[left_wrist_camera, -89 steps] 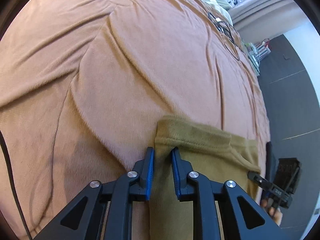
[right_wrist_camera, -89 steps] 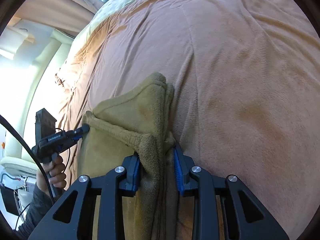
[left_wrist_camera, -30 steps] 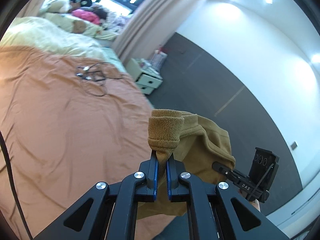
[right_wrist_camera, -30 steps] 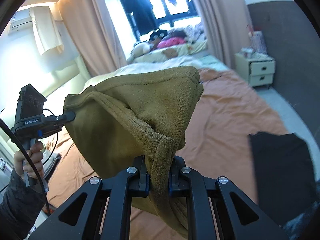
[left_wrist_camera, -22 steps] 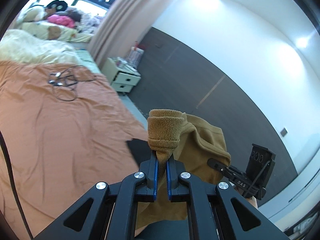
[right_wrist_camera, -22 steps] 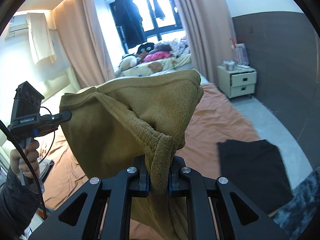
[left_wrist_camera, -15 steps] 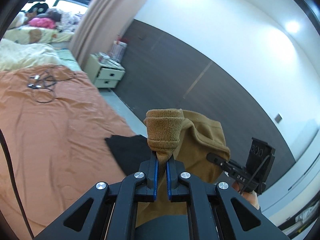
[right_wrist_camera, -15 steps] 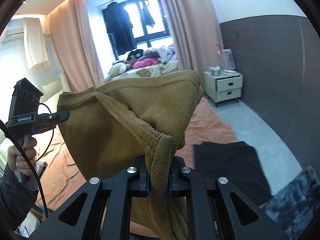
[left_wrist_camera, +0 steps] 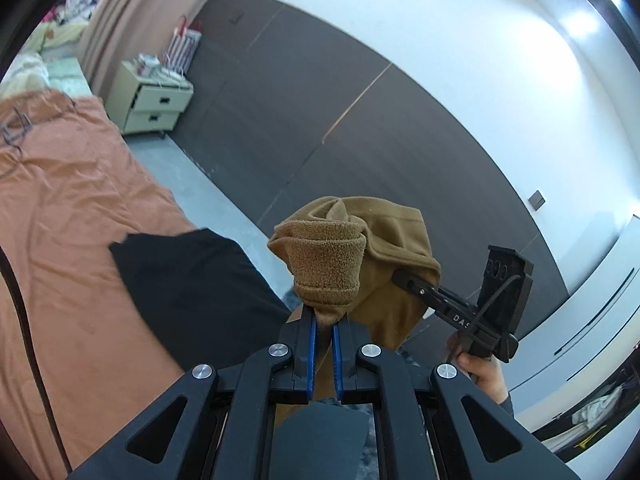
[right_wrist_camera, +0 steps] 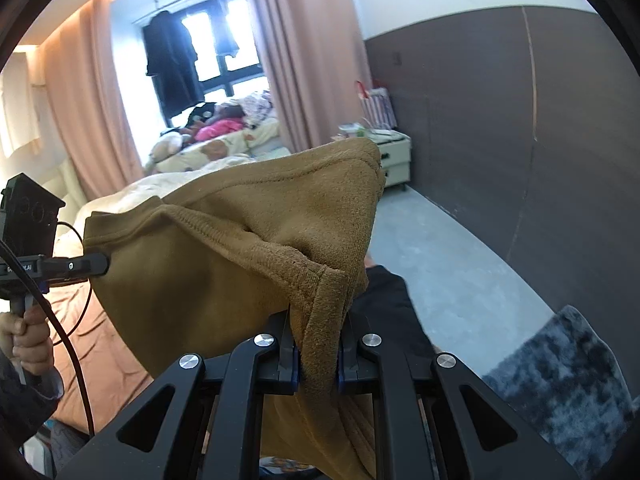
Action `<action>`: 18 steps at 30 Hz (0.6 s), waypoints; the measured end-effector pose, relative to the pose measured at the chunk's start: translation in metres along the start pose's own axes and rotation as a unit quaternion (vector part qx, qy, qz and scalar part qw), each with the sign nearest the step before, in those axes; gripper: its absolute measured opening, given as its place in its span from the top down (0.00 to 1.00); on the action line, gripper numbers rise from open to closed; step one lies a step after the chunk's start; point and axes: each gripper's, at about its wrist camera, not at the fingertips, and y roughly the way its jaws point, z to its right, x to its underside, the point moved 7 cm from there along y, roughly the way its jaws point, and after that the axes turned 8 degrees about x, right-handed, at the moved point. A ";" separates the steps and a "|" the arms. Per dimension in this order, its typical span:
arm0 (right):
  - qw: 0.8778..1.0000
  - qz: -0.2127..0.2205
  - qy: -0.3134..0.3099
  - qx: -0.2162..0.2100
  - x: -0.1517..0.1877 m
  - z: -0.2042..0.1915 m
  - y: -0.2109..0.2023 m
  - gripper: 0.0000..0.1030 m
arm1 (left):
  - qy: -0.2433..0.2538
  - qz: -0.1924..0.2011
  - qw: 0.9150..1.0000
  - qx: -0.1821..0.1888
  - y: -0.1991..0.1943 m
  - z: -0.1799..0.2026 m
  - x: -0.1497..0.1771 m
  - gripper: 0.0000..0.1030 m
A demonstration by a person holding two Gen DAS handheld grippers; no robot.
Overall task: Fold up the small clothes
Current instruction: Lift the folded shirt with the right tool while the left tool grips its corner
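Hanging in the air between 2 grippers, the olive-brown fleecy knit garment point(right_wrist_camera: 224, 256) is soft, light and limp: it sags and bunches wherever nothing holds it, so it probably needs a pinch on 2 separate edge points to stay spread. Its ribbed hem looks like the firmest place to grip, being thicker than the body cloth and less likely to slide out from between the pads.

The left gripper point(left_wrist_camera: 324, 330) has its blue-padded jaws closed almost together on a rolled wad of the garment's edge, which bulges just above the tips. In the right wrist view the same gripper's tip pinches the garment's far upper corner. The right gripper point(right_wrist_camera: 316, 354) is likewise clamped narrowly on a thick fold of hem, with cloth spilling down past the jaws.

Relative to the orange-brown bedspread point(left_wrist_camera: 68, 208), the garment is lifted well clear, held above and beyond the bed's edge toward the grey floor point(right_wrist_camera: 436, 248). A flat black folded cloth point(left_wrist_camera: 192, 276) lies on the bedspread's near corner, below and left of the garment in the left wrist view. A cream bedside cabinet with 2 drawers point(left_wrist_camera: 154, 104) stands past the bedspread's far side, against the dark wall.
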 end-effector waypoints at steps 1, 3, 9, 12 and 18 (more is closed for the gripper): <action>1.000 -0.003 0.002 0.004 0.000 -0.001 0.003 0.91 | -0.006 -0.005 1.000 0.003 0.008 -0.007 -0.002 0.94; 1.000 -0.010 0.005 0.011 0.000 -0.004 0.009 0.91 | -0.016 -0.016 1.000 0.001 0.025 -0.027 -0.005 0.94; 0.998 -0.051 -0.005 0.032 -0.010 -0.022 0.058 0.91 | -0.040 -0.026 0.999 -0.026 0.055 -0.091 -0.013 0.94; 0.997 -0.069 -0.013 0.032 -0.010 -0.037 0.085 0.91 | -0.034 -0.026 0.997 -0.064 0.066 -0.126 -0.020 0.94; 0.994 -0.096 -0.029 0.032 -0.012 -0.072 0.130 0.91 | -0.033 -0.005 0.992 -0.119 0.076 -0.183 -0.029 0.94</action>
